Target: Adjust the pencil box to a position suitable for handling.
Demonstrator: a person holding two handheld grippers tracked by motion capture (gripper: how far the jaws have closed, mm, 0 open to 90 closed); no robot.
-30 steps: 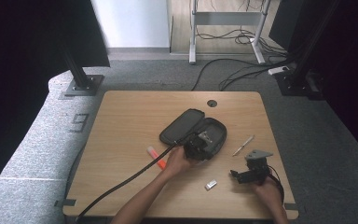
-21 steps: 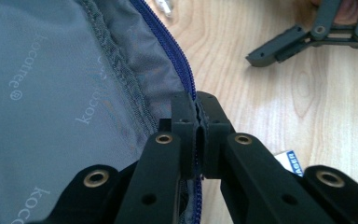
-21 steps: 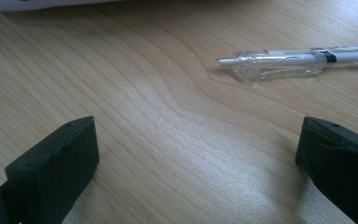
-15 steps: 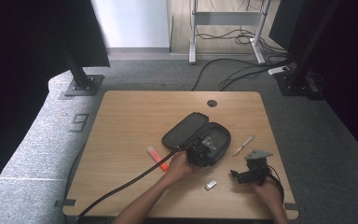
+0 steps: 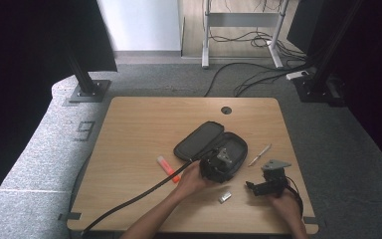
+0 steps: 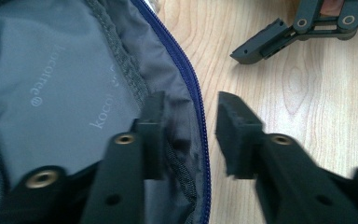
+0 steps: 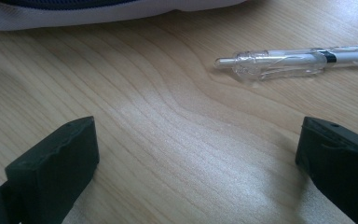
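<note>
Two grippers were working on a wooden table (image 5: 139,124), with an open black zip case (image 5: 204,142) lying just right of center. Left gripper (image 6: 186,135) sat at the case's 5 o'clock edge, jaws a little apart and straddling the zippered rim, not clamped. Right gripper (image 7: 196,154) rested at the table's 4 o'clock, jaws spread wide over bare wood. Clear pen (image 7: 298,60) lay beyond it. Orange marker (image 5: 166,167) sat at the case's 8 o'clock, and a small silver thing (image 5: 224,197) at its 6 o'clock.

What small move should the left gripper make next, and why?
Probably close the left gripper: its jaws straddle the open case's zipped rim, one inside on the lining, one outside over the table, with a gap left.
</note>
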